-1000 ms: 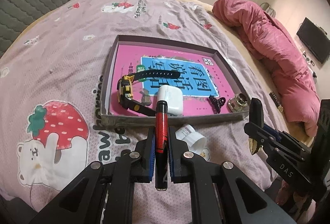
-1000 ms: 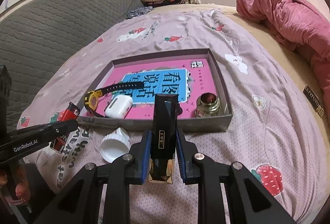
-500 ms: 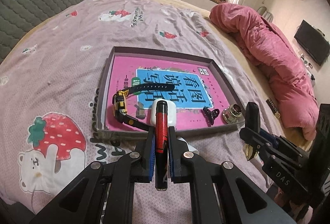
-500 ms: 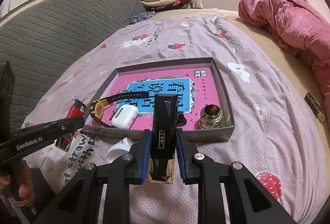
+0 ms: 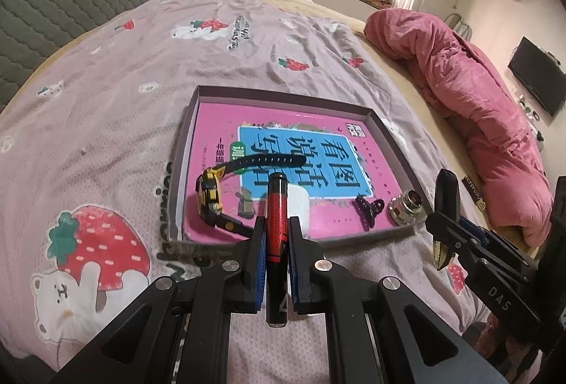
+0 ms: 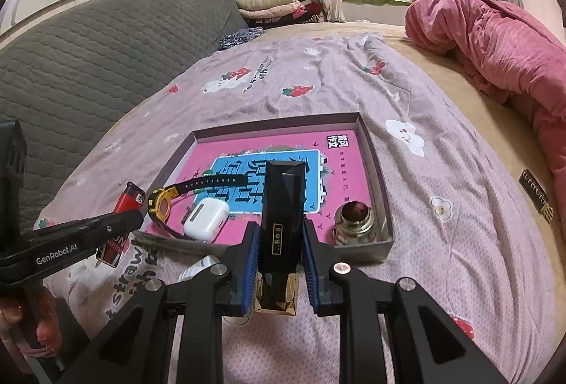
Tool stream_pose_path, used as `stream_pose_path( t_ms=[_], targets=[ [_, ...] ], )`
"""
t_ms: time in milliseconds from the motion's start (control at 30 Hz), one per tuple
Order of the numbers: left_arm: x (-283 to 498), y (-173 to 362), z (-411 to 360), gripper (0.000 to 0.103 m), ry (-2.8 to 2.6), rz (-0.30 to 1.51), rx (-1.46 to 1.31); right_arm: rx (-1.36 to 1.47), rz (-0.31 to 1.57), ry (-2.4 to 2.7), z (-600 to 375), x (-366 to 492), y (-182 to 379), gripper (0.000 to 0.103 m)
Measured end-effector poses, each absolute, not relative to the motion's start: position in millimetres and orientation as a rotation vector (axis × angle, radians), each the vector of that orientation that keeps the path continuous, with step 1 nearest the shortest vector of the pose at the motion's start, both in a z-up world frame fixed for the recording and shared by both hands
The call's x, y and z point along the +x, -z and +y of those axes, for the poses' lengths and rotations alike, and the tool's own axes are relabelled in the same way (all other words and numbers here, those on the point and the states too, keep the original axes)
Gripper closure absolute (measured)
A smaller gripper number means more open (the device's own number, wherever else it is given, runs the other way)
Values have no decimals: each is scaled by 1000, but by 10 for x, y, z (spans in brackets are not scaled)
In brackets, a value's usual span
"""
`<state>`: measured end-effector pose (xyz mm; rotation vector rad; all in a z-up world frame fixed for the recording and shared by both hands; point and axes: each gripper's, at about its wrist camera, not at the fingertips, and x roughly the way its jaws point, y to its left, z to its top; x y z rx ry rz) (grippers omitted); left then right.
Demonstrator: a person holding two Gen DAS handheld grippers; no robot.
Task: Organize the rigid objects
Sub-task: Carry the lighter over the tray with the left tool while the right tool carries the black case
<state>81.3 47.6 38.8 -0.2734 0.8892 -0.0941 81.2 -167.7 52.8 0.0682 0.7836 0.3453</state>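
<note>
Left wrist view: the left gripper (image 5: 276,254) has its 2 blue-padded fingers (image 5: 257,263) clamped on a slim red-and-black lighter (image 5: 276,242), held lengthwise so its top points toward 12 o'clock, at the shallow grey cardboard tray lined with a pink-and-blue book cover (image 5: 396,150). That lengthwise hold looks chosen so the lighter can be laid flat inside the tray. The tray lies on the mauve strawberry-print bedsheet (image 5: 106,108) and already holds a yellow-and-black wristwatch with a black strap (image 5: 212,196) at 10 o'clock from the fingertips, a white earbud case (image 5: 300,203) just behind the lighter, a small black hair claw (image 5: 368,207) and a squat silver metal cap (image 5: 406,205) at 2 o'clock. These sit along the near wall, leaving the far half free. At 3 o'clock the right gripper (image 5: 445,224) carries a black-and-gold object.

Right wrist view: the right gripper (image 6: 279,246) has its fingers (image 6: 249,263) clamped on a tall black faceted box with a gold base (image 6: 283,210), upright and aimed at the tray's (image 6: 375,150) open middle. A white ribbed cap (image 6: 198,269) lies on the sheet at 9 o'clock from the fingertips, outside the tray, probably not yet sorted. The left gripper's arm crosses at 9 o'clock with the lighter's red top showing above it. Both hands hover just short of the near wall, so I judge the placing is next.
</note>
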Motion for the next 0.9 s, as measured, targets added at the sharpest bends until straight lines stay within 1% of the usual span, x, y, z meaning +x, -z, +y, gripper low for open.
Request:
stream_pose_path(
  t_ms=[600, 900],
  targets=[
    [1223, -482, 520, 93, 71, 865, -281, 41, 722, -367, -1475, 1134, -760, 79],
    [1380, -501, 513, 93, 71, 853, -289, 19, 721, -377, -1330, 1263, -760, 79]
  ],
)
